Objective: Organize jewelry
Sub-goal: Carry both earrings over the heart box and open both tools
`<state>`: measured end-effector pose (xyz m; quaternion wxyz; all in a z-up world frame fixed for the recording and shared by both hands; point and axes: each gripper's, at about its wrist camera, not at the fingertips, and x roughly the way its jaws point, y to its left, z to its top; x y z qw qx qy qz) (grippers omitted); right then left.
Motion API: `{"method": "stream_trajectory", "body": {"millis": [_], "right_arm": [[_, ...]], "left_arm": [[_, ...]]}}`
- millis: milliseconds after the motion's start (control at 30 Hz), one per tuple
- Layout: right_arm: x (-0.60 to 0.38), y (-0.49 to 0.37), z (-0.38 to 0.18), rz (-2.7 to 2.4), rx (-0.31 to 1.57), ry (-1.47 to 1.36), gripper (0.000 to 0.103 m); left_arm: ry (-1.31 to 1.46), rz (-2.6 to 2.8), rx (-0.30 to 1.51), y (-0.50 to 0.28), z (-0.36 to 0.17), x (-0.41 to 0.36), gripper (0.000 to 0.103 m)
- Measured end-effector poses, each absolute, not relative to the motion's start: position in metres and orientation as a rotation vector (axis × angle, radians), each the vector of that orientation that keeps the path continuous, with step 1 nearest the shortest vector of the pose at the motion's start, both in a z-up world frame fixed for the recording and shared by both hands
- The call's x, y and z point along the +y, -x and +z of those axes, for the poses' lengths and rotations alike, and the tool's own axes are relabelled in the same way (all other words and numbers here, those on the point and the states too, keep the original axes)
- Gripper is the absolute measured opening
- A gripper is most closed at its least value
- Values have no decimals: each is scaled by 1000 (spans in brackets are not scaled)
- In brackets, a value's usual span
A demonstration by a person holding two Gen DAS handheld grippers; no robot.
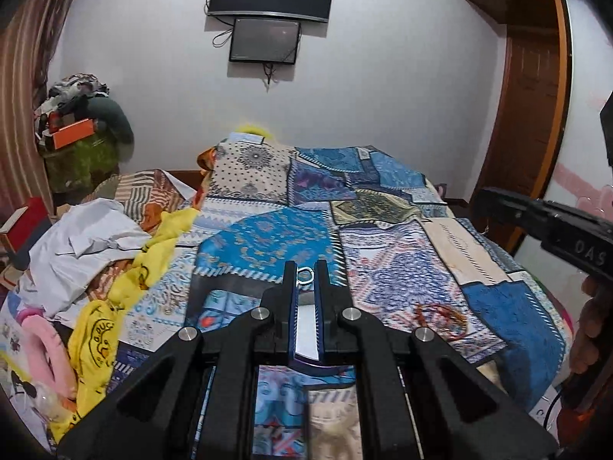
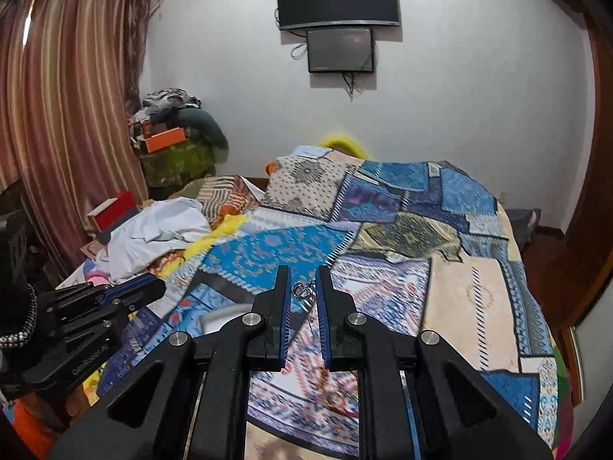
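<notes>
My left gripper [image 1: 305,274] is shut on a white box [image 1: 306,329] with a silver clasp loop [image 1: 305,274] showing between the fingertips; it is held above the patchwork bedspread [image 1: 268,237]. My right gripper [image 2: 303,287] is shut on a silver heart pendant [image 2: 301,290], whose thin chain [image 2: 312,316] hangs down between the fingers. A heap of reddish and gold jewelry [image 1: 440,316] lies on the bedspread to the right of the left gripper; in the right wrist view the heap [image 2: 333,396] lies below the right gripper. The left gripper also shows in the right wrist view [image 2: 126,295], and the white box [image 2: 220,320] shows there partly.
A pile of white and yellow cloth [image 1: 99,245] lies on the left side of the bed. A red book [image 2: 113,211] sits at the bed's left edge. Two screens [image 1: 268,11] hang on the wall. A wooden door [image 1: 532,115] stands at the right.
</notes>
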<state>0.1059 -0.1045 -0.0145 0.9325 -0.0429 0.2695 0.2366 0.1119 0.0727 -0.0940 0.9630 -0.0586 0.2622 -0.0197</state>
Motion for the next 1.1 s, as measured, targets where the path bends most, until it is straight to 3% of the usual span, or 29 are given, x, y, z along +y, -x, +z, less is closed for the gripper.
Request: {"method": "stream_trajectory", "body": {"millis": [267, 833, 1100], "right_arm": [[-70, -116, -23, 546, 567, 104, 11], [-24, -156, -108, 661, 869, 110, 11], [-24, -159, -123, 674, 935, 104, 11]], "left_arm": [[137, -28, 565, -125, -110, 98, 6], [168, -160, 721, -160, -166, 97, 6], [187, -196, 768, -173, -179, 97, 6]]}}
